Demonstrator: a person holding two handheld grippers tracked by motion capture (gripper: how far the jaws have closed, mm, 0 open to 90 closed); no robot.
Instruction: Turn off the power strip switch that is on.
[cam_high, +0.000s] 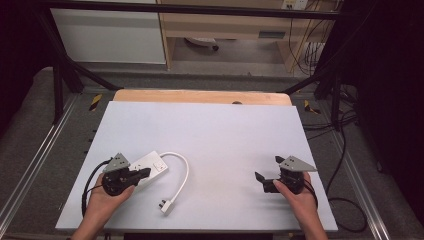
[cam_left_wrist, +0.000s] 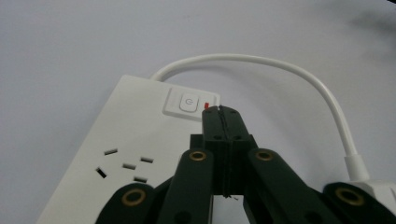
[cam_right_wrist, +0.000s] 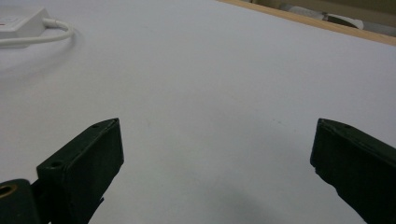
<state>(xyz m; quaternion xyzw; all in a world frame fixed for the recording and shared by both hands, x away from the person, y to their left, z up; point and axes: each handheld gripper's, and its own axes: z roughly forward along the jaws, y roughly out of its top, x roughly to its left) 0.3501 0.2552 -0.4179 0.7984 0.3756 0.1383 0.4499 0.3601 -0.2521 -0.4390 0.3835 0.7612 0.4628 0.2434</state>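
Note:
A white power strip (cam_high: 150, 167) lies at the table's left, its white cable (cam_high: 184, 170) looping round to a plug (cam_high: 166, 205) near the front edge. My left gripper (cam_high: 145, 173) hovers over the strip with its jaws shut and nothing between them. In the left gripper view, the gripper tip (cam_left_wrist: 219, 110) sits right beside the strip's white power button (cam_left_wrist: 187, 103) and a small red indicator (cam_left_wrist: 206, 104); socket holes (cam_left_wrist: 125, 166) show lower left. My right gripper (cam_high: 267, 170) stands open above bare table at the right, its jaws (cam_right_wrist: 215, 163) wide apart and empty.
The white table top (cam_high: 215, 135) has a wooden strip (cam_high: 200, 96) along its far edge. Black frame bars and loose cables (cam_high: 345, 165) run past the right side. The strip's end and cable (cam_right_wrist: 28, 30) appear far off in the right gripper view.

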